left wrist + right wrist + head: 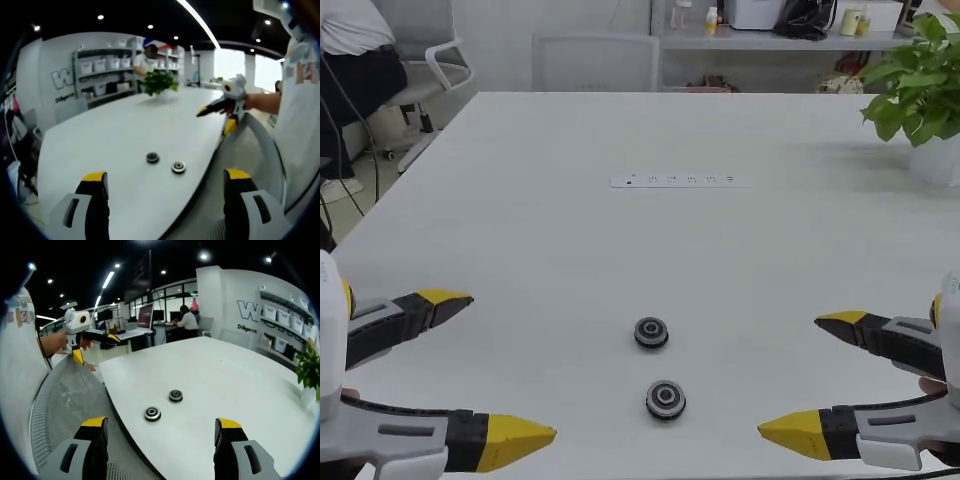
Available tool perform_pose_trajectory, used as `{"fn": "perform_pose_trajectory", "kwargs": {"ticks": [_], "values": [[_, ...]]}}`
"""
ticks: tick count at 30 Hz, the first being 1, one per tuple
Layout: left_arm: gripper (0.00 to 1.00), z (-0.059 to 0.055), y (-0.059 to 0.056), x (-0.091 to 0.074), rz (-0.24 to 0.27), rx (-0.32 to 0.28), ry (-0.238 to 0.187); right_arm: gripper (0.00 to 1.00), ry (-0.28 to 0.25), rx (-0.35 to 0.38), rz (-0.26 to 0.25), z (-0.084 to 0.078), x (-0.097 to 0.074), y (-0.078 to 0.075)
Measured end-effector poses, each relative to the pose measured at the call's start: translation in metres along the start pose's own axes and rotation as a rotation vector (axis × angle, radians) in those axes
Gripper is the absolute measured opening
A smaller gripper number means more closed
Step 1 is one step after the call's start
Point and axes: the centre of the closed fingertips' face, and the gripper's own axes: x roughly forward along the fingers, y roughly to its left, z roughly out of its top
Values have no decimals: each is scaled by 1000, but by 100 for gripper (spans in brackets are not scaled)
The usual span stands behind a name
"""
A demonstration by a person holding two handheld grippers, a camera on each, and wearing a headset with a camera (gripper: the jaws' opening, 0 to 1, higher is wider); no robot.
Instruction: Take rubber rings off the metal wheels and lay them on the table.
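Observation:
Two small metal wheels with black rubber rings lie flat on the white table (570,230). The farther wheel (651,333) (152,158) (175,395) sits just behind the nearer wheel (665,399) (178,167) (152,413), which is close to the front edge. My left gripper (505,367) (165,177) is open at the lower left, well apart from both wheels. Opposite it on the right, my right gripper (792,375) (161,423) is open too, with nothing between its yellow tips. Each gripper also appears in the other's view: the right gripper (220,105) and the left gripper (95,337).
A white power strip (680,181) lies across the middle of the table. A potted plant (920,90) stands at the far right edge. Office chairs (595,62) and a seated person (355,50) are behind the table, with shelves beyond.

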Motion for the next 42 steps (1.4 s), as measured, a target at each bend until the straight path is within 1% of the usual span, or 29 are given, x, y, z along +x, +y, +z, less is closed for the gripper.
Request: {"fn": "perform_pose_trajectory", "kwargs": {"ticks": [4, 17, 32, 42], "values": [[97, 0, 1, 0, 0, 1, 3, 87, -10, 6, 8, 4, 0, 1], [97, 2, 6, -1, 1, 5, 5, 87, 7, -14, 16, 6, 3, -1], [97, 7, 7, 6, -15, 18, 20, 86, 9, -13, 25, 7, 3, -7], [95, 9, 7, 13, -37, 29, 31, 86, 7, -25, 34, 12, 6, -12]]}}
